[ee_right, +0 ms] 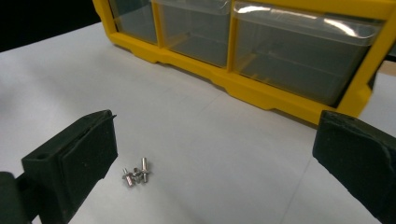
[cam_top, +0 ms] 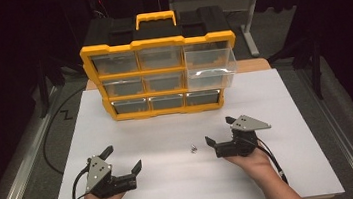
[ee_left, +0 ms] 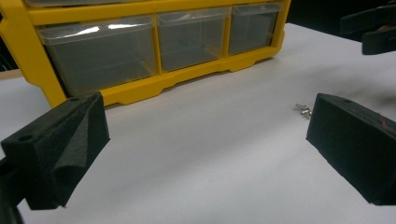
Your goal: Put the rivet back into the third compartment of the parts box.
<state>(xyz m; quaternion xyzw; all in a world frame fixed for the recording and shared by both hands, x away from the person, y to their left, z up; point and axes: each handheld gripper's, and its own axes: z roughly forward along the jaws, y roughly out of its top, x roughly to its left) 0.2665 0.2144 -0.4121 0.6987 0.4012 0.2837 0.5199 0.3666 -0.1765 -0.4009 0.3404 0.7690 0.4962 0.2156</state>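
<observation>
A yellow and black drawer organizer stands at the back of the white table. Its clear drawers in the right column, top and middle, stick out forward. A small cluster of metal screws lies on the table between my grippers. My left gripper rests open at the front left, with the screws just off its right jaw. My right gripper is open beside the screws, which lie near its left jaw. Neither gripper holds anything.
The organizer's bottom row of drawers is closed, its yellow frame close ahead of both grippers. The right gripper shows at the top right of the left gripper view. Dark floor and a table leg lie beyond the table's edges.
</observation>
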